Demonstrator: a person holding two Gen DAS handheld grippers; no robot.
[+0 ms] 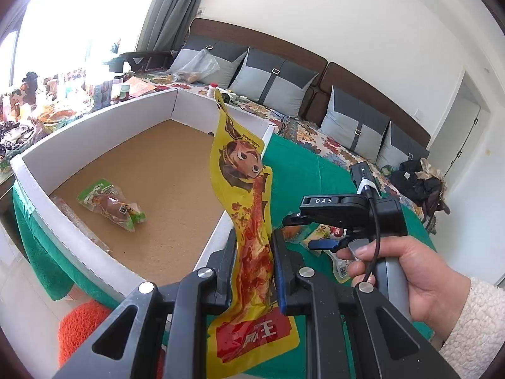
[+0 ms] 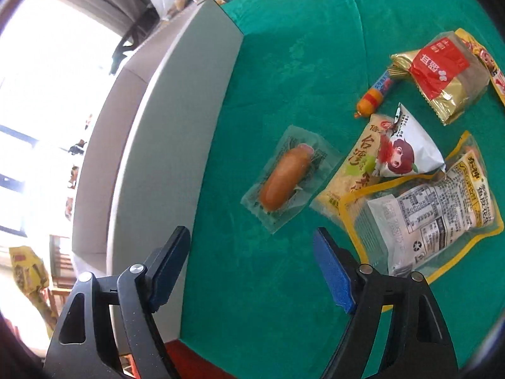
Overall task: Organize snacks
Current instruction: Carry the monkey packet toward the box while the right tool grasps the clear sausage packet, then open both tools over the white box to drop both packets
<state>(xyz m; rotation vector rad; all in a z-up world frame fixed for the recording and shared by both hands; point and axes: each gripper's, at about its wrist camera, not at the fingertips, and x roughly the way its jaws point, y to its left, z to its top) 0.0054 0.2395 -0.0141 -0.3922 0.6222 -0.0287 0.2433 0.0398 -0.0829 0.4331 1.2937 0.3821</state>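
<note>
Left gripper (image 1: 254, 263) clamps yellow snack pouch (image 1: 243, 189) upright at white box (image 1: 94, 132) wall edge; green packet (image 1: 110, 203) lies inside. Right gripper (image 2: 251, 268) gapes empty over bare green cloth (image 2: 284, 63), wrapped sausage (image 2: 285, 178) just ahead; "DAS" legible on its body

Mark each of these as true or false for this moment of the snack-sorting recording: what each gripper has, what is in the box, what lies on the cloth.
1. The left gripper is clamped on a long yellow foil snack pouch. True.
2. The right gripper holds a sausage. False: its jaws stand apart with nothing between them, above the green cloth.
3. The white-walled cardboard box holds no snacks. False: a green-edged clear packet lies on its brown floor.
4. A clear-wrapped sausage lies on the green cloth beside the box. True.
</note>
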